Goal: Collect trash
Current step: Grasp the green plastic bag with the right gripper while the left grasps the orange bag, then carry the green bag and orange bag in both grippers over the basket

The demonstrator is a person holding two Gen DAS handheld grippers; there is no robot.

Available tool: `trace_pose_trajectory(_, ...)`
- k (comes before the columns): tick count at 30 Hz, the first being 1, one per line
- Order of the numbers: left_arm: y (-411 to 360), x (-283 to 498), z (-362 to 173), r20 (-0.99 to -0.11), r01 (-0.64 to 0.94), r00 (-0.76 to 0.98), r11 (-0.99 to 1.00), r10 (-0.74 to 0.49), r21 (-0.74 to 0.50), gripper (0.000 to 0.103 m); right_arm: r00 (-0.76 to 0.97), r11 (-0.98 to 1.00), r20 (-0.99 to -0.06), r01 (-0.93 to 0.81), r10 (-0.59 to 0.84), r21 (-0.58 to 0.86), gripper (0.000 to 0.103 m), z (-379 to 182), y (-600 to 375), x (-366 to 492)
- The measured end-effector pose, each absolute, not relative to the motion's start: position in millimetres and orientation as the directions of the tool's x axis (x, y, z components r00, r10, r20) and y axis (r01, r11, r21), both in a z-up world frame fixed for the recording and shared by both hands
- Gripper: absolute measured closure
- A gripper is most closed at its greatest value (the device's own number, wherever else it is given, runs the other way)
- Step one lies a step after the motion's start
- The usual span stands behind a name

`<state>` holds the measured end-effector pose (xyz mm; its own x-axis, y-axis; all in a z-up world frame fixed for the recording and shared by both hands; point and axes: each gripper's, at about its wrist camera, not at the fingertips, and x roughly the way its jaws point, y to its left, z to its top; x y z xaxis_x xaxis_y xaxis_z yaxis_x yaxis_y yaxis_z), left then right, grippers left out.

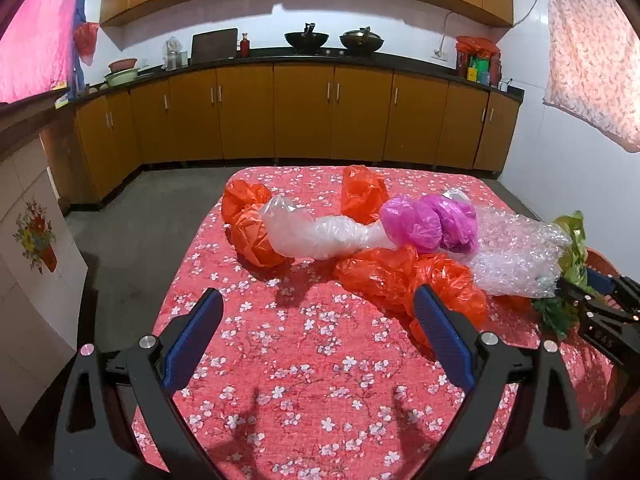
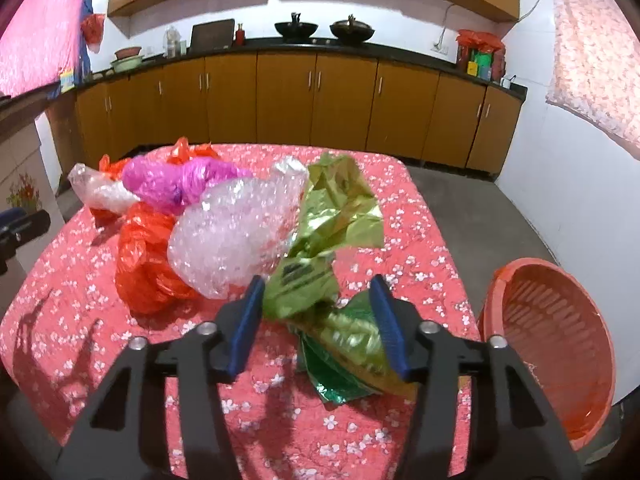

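Note:
A pile of plastic trash lies on the red flowered table [image 1: 312, 360]: orange bags [image 1: 420, 276], a clear bag [image 1: 316, 232], a pink bag [image 1: 428, 220] and bubble wrap [image 1: 516, 256]. My left gripper [image 1: 320, 328] is open and empty, above the cloth, just short of the orange bags. My right gripper [image 2: 318, 312] is open with a green and gold foil wrapper [image 2: 332, 240] between its fingers; the blue pads [image 2: 244, 320] stand apart from it. The bubble wrap [image 2: 236, 236] lies just left of the wrapper. The right gripper also shows in the left wrist view [image 1: 592, 304].
An orange plastic basket [image 2: 552, 344] stands tilted off the table's right edge. Kitchen cabinets and a counter with woks run along the back wall. A white wall is on the right, a tiled panel on the left.

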<state>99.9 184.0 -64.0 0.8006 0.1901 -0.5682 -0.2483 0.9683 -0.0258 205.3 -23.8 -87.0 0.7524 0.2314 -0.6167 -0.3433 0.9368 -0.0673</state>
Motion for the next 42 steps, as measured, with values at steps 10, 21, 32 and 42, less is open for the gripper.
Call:
trace_pose_trajectory(10,161,116,-65,-0.581,-0.197,0.802,0.98,0.139,-0.038,0.008,0.753,0.944,-0.602,-0.33,0.267,0.005,0.073,-80,-40,199)
trace_pose_trajectory(21,123,163,-78,-0.643,-0.179,0.76,0.982,0.096,-0.065,0.008,0.788,0.963,-0.562,-0.265,0.251,0.058,0.073,-60,-81,188)
trace_pose_trajectory(32,115,188,-103,-0.721,-0.198,0.684,0.979,0.111,-0.037,0.031,0.793,0.97,-0.564,-0.232,0.229,0.067,0.073,-59,-100,182)
trace_pose_trajectory(42,117,175,-95,-0.706,-0.153,0.705,0.987,0.071,-0.053,0.06,0.801,0.97,-0.553,-0.232,0.23,0.067,0.073,-53,-104,174)
